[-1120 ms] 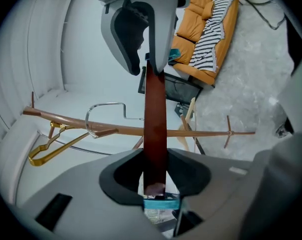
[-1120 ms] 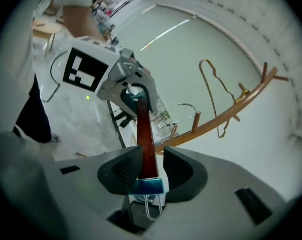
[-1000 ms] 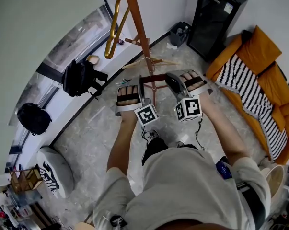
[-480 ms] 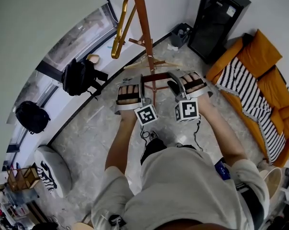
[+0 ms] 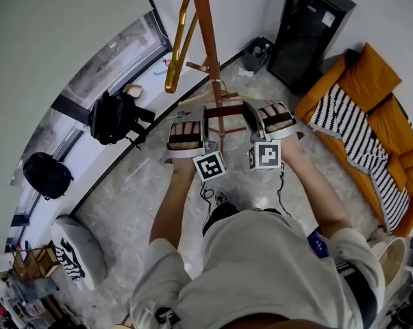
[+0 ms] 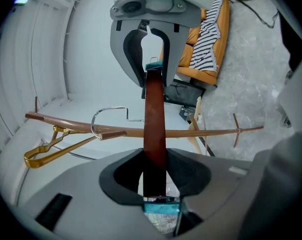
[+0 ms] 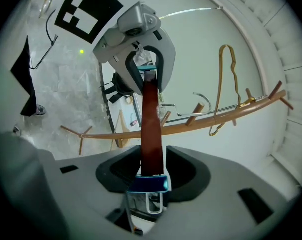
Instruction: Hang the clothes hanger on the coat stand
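**Hanger at the stand.** A dark brown hanger (image 5: 224, 111) is held level between the two grippers, just in front of the stand (image 5: 207, 40). The left gripper (image 5: 205, 115) is clamped on one end of the hanger. The jaws of the right gripper (image 5: 248, 115) are closing. The hanger's other end lies between them, and no pressure from the pads is seen. The hanger's wire hook (image 6: 108, 115) is seen against the stand, just beside a peg (image 6: 101, 133). Whether the hook rests on the peg cannot be told. A gold hanger (image 5: 177, 46) is hung from the stand at its left. A backpack (image 5: 114, 115) is seen at the left and a sofa (image 5: 370, 81) at the right.
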